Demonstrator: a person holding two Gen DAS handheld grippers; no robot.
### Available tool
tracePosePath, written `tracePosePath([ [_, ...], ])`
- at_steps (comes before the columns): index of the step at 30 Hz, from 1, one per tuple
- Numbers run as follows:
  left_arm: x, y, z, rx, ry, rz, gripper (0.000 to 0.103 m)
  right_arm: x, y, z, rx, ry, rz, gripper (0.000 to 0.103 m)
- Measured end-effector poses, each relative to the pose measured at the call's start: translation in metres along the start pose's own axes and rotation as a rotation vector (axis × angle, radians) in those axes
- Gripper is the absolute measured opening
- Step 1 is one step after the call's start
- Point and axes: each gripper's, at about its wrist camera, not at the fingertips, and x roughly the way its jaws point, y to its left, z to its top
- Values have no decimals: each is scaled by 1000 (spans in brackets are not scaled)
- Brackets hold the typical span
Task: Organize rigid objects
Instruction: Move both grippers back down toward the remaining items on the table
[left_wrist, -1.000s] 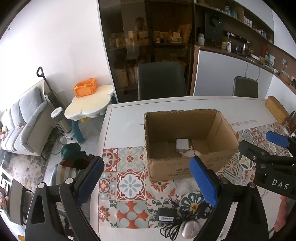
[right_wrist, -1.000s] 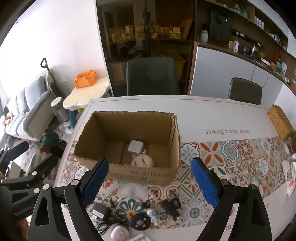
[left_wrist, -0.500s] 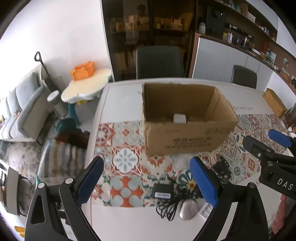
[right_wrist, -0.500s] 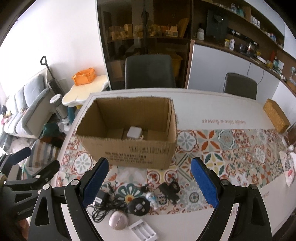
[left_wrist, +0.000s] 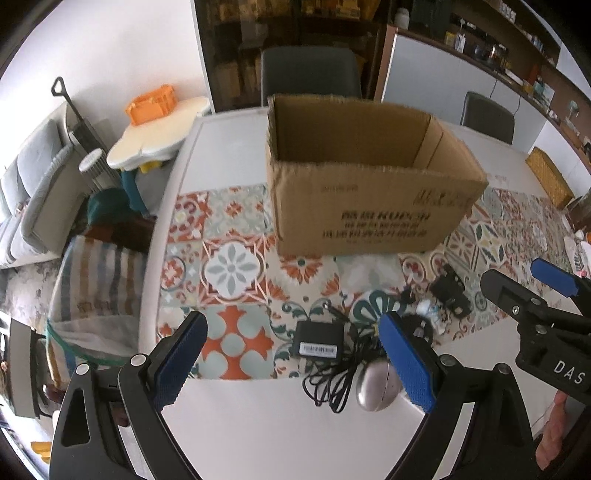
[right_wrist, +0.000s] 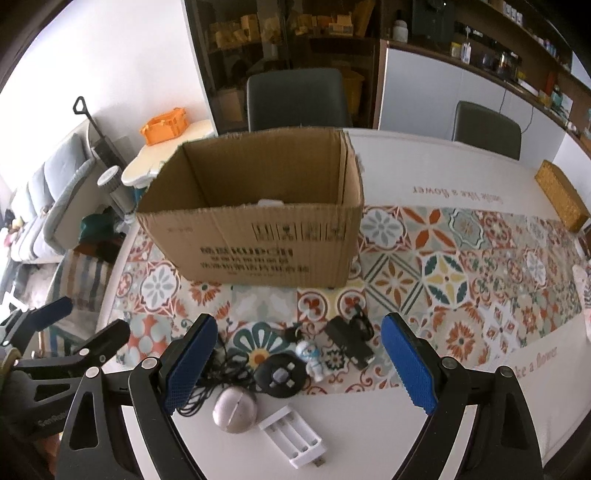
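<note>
An open cardboard box (left_wrist: 373, 206) (right_wrist: 258, 236) stands on the patterned table runner; its contents are mostly hidden behind the near wall. In front of it lie a black power adapter (left_wrist: 319, 343) with a tangled cable (left_wrist: 332, 384), a round silver-pink case (right_wrist: 234, 410) (left_wrist: 376, 386), a black round gadget (right_wrist: 281, 376), a small white-and-blue figurine (right_wrist: 312, 358), a black clip-like part (right_wrist: 351, 341) and a white battery charger (right_wrist: 293, 435). My left gripper (left_wrist: 291, 354) hangs open above the adapter. My right gripper (right_wrist: 299, 363) hangs open above the figurine and round gadget. Neither holds anything.
A woven basket (right_wrist: 563, 195) sits at the table's far right. Two dark chairs (right_wrist: 297, 99) stand behind the table. Left of the table are a striped bag (left_wrist: 96, 291), a small cream table with an orange crate (left_wrist: 153, 105) and a sofa.
Both grippers have sunk toward the table and tilted further down. The box now appears higher in both views with its inside hidden, and the small objects appear larger between the fingers.
</note>
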Motion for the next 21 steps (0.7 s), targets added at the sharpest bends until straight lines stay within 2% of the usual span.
tracePosePath([
  [21,74,-3,-18,15,198,-35,95,59,3,-27,13,174,10,90],
])
